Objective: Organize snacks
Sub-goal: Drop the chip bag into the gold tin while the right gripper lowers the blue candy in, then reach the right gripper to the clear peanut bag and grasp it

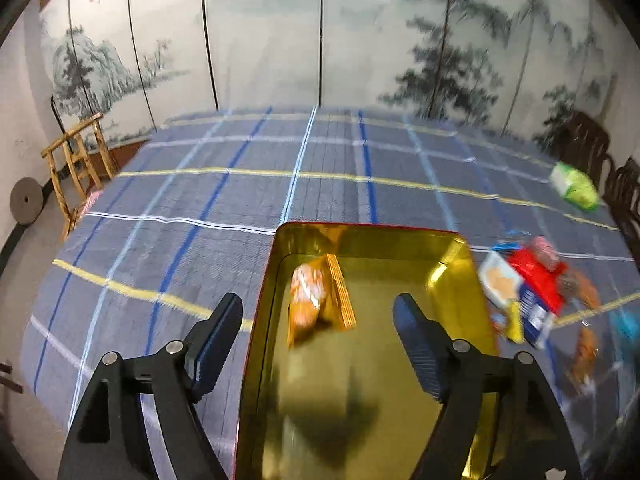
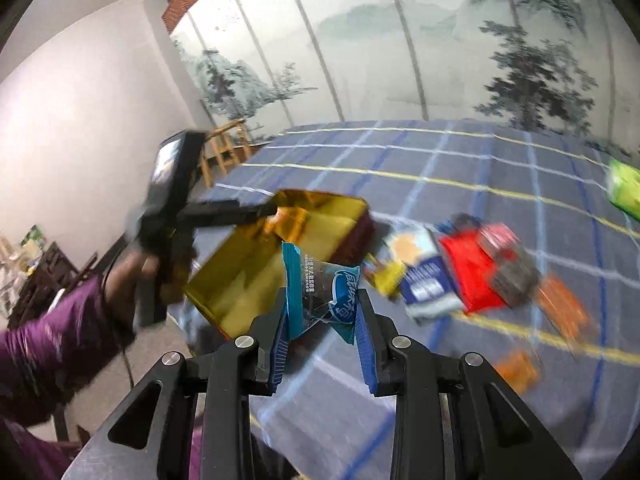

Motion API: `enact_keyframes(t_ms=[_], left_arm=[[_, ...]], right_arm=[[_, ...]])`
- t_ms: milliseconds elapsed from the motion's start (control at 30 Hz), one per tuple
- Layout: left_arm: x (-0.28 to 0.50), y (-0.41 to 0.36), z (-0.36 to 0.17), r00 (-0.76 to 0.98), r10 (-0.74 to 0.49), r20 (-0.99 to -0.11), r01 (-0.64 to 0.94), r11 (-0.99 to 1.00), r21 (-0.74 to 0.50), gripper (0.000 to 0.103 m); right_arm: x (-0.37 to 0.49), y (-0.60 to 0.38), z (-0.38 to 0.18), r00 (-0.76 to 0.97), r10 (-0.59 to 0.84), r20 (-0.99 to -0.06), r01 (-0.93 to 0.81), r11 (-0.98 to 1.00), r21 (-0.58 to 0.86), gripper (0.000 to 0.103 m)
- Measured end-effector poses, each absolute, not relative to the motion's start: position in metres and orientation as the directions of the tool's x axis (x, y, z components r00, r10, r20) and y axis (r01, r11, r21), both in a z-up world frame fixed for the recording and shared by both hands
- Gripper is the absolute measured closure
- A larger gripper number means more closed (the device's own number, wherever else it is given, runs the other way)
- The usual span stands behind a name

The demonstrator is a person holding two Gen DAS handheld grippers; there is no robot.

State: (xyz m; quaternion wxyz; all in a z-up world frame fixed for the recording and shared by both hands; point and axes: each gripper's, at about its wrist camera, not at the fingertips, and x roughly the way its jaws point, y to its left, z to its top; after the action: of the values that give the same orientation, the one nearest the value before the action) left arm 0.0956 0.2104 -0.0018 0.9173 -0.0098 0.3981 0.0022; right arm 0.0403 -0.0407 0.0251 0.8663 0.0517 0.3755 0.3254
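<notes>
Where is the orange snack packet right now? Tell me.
In the left wrist view the orange snack packet lies inside the gold tin, toward its far left corner, ahead of the left gripper's open jaws; the snack pile is right of the tin.

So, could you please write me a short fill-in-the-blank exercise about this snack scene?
1. The orange snack packet lies inside the gold ____.
2. The right gripper is shut on a ____ wrapper.
3. The left gripper has its jaws ____, with nothing held between them.
4. The table is covered with a blue ____ cloth.

Missing words: tin; blue; open; checked
</notes>
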Motion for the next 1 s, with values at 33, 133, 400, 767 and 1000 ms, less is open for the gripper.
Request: enact_keyframes(t_ms=[33,133,400,767,1000], left_arm=[[0.083,0.21,0.001,0.693,-0.001,-0.721,-0.01,1.0,-0.01,0.02],[0.038,0.214,0.005,0.715,0.01,-0.699,-0.026,1.0,-0.013,0.017],[-0.038,0.236,-0.003,0.719,0.0,-0.695,-0.088,0.992,-0.09,0.012],[-0.055,0.25,-0.007,0.723,0.009,-0.691,-0.117,0.987,-0.11,0.012],[-0.059,0.226,-0.001,0.734,-0.04,-0.678,-0.052,0.992,-0.114,0.012]], right_arm=[[0.046,-0.034,0.026,0.5,0.609,-0.616,-0.535,0.777,0.333,0.072],[0.074,-0.003,0.024,0.453,0.637,-0.623,-0.567,0.745,0.35,0.072],[0.135,0.081,-0.007,0.347,0.63,-0.694,-0.613,0.713,0.341,0.071],[0.171,0.115,-0.037,0.345,0.578,-0.74,-0.554,0.762,0.336,0.054],[0.128,0.054,-0.003,0.464,0.628,-0.625,-0.489,0.77,0.41,0.039]])
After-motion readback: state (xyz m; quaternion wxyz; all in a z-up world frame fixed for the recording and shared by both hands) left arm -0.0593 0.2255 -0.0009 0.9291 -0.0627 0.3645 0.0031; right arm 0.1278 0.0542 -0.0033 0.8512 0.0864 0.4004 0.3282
